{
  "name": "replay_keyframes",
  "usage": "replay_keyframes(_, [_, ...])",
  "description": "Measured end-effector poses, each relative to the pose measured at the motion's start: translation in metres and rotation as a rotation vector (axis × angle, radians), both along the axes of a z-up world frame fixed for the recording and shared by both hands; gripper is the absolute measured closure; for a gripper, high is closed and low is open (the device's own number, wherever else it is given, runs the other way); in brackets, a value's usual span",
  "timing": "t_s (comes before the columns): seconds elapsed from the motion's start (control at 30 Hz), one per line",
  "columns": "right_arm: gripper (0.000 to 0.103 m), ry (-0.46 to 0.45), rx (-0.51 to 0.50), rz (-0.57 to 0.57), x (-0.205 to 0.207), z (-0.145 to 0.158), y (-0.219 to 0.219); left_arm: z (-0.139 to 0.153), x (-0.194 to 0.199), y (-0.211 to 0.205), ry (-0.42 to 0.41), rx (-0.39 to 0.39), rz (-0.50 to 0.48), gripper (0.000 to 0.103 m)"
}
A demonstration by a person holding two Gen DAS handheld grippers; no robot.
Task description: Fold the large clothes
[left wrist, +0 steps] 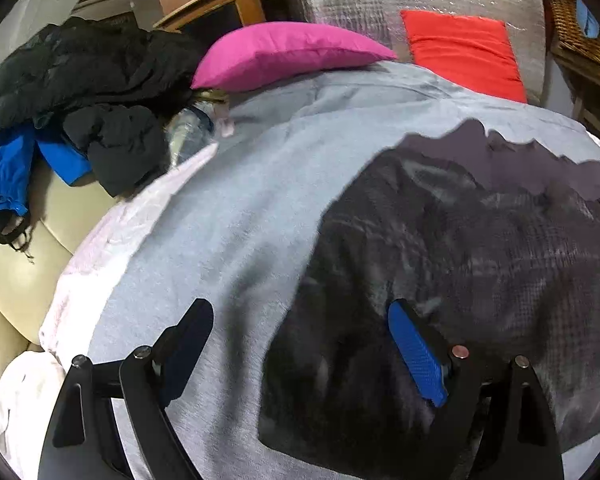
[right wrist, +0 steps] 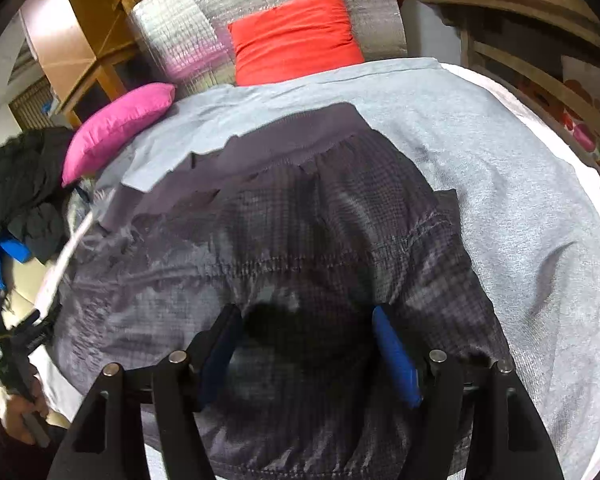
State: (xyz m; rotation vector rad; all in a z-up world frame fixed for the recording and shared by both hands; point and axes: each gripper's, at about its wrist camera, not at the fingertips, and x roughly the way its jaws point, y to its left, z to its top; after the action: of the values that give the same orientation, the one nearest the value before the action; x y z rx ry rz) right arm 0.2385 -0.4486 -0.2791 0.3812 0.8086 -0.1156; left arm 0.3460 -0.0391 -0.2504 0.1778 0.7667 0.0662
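The garment (right wrist: pixel 300 248) was dark grey with a fine check, lying on a pale grey sheet (right wrist: pixel 520 168). One pillow (left wrist: pixel 288 54) was magenta, the other cushion (left wrist: pixel 464 52) red-orange. Black and blue clothes (left wrist: pixel 60 120) lay heaped on cream upholstery (left wrist: pixel 16 264).

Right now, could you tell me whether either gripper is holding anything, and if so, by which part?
Nothing is held. The left gripper and the right gripper both stand open above the dark checked garment, with no fabric pinched between their fingers.

Black claw (left wrist: pixel 300 334), blue pads (left wrist: pixel 416 354)
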Motion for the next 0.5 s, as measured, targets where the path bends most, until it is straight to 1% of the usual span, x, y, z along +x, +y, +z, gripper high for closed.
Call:
replay_keyframes(0.03, [0.031,-0.021,0.033,-0.002,-0.003,0.003,-0.004,0.003,0.000,0.002,-0.015,-0.003,0.008,0.014])
replay_keyframes(0.1, [0.031,-0.095,0.104,0.001,-0.010,0.012,-0.012,0.016,0.001,0.002,-0.062,-0.001,0.022,0.014])
replay_keyframes(0.17, [0.031,-0.134,0.118,0.010,-0.012,0.017,-0.013,0.026,-0.001,-0.007,-0.098,0.001,-0.002,0.014])
replay_keyframes(0.23, [0.031,-0.136,0.107,0.031,-0.008,0.019,-0.009,0.032,-0.001,-0.022,-0.108,-0.005,-0.052,0.014])
replay_keyframes(0.3, [0.031,-0.115,0.113,0.051,0.002,0.016,-0.003,0.031,0.005,-0.044,-0.084,-0.006,-0.112,0.014])
replay_keyframes(0.37, [0.031,-0.095,0.124,0.063,0.013,0.013,-0.001,0.026,0.014,-0.062,-0.050,-0.004,-0.150,0.014])
replay_keyframes(0.43, [0.031,-0.095,0.125,0.061,0.023,0.013,0.000,0.021,0.026,-0.076,-0.025,0.013,-0.157,0.014])
replay_keyframes(0.47, [0.031,-0.100,0.123,0.051,0.030,0.014,-0.002,0.016,0.035,-0.080,0.001,0.024,-0.150,0.014])
replay_keyframes(0.5, [0.027,-0.101,0.124,0.042,0.035,0.013,-0.004,0.010,0.044,-0.081,0.038,0.022,-0.141,0.014])
